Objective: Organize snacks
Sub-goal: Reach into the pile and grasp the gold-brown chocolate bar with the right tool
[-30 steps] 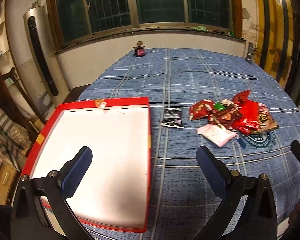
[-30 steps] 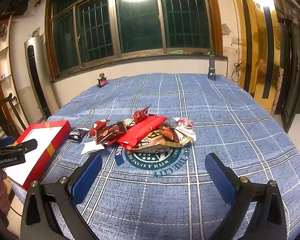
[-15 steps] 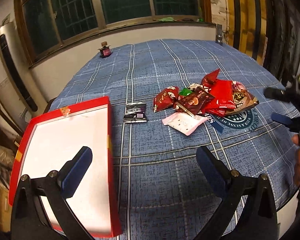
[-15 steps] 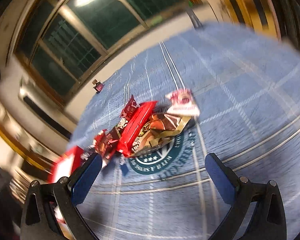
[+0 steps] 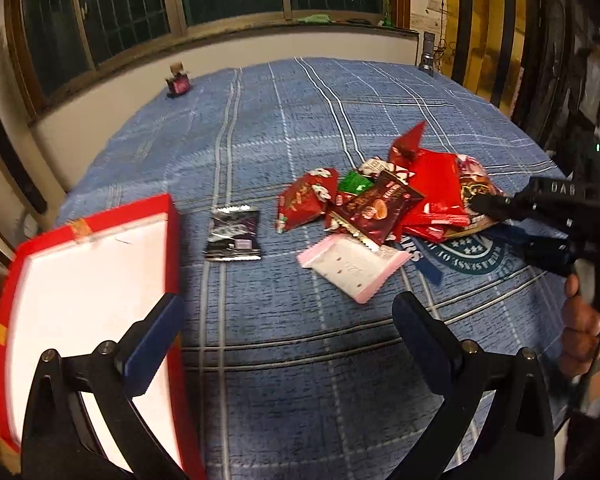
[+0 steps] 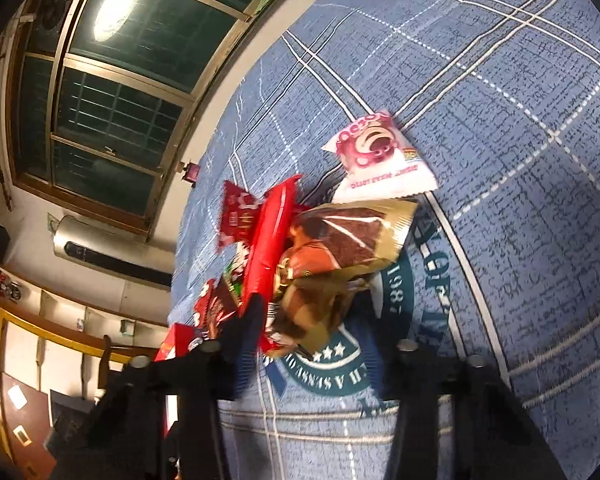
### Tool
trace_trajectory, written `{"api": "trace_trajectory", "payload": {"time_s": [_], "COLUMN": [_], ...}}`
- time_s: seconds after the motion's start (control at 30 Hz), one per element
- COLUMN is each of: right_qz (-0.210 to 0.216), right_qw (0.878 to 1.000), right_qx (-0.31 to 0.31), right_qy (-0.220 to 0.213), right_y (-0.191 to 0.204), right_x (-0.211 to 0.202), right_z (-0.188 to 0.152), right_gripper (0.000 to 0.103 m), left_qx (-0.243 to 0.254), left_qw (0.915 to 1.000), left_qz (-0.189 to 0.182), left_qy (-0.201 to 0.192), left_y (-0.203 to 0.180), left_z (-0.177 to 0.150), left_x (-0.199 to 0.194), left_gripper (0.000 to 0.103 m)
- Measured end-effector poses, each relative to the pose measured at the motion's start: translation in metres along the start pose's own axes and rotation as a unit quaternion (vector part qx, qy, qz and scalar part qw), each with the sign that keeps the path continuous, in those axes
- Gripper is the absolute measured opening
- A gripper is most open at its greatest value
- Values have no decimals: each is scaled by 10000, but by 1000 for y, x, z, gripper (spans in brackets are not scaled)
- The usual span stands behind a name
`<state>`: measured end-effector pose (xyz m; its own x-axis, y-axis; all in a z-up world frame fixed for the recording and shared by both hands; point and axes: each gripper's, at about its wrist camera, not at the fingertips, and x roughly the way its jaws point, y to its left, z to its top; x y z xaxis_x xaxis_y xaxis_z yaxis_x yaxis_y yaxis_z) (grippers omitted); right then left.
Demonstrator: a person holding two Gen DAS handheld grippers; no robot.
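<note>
While the left wrist view looks down along its own wide-spread, empty left gripper [image 5: 288,332], the heap of crinkly foil snack packets [image 5: 384,204] lies in the middle right of the frame on the blue plaid tablecloth [image 5: 284,120], with a black foil sachet [image 5: 233,236] apart to its left and a pink-edged white wrapper [image 5: 350,268] just below it. At lower left sits the shallow red cardboard box with a white floor [image 5: 168,216], holding nothing, so sorting has barely begun by my reckoning. At the right edge a hand [image 5: 580,332] holds the right gripper [image 5: 496,220], rolled on its side and reaching into the heap's right flank. From the right wrist view the whole scene is tipped over: the right gripper's jaws are closing at the lower middle of the frame, with the gold-and-brown glossy packet [image 6: 340,248] between them, though blur hides whether the pads press it yet. A long red glossy packet [image 6: 270,244] lies against it on the left and a pink-and-white cartoon packet [image 6: 380,156] above. To do this well, I would pinch only the gold packet's near edge, lift slowly so neighbours slide off, and carry it towards the box.
</note>
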<state>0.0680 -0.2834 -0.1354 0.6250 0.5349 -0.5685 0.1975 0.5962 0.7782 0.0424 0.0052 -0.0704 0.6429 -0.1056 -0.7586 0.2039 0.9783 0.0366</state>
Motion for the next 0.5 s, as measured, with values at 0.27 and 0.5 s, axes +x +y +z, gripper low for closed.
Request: {"api": "trace_trajectory", "payload": {"time_s": [0.27, 0.5], "right_qz": [32, -56], "right_qw": [9997, 9989], "right_qx": [-64, 99], "right_qy": [-231, -463], "right_y": [-14, -44], "right_x": [-14, -58], "right_z": [2, 5], "right_gripper": [26, 23], "left_qx": [-238, -602], "left_qw": [9986, 9954], "left_qz": [-274, -93], "left_qy": [397, 737], "left_y": [-14, -21], "left_z": [12, 20], "left_x": [21, 49], "left_gripper": [103, 103]}}
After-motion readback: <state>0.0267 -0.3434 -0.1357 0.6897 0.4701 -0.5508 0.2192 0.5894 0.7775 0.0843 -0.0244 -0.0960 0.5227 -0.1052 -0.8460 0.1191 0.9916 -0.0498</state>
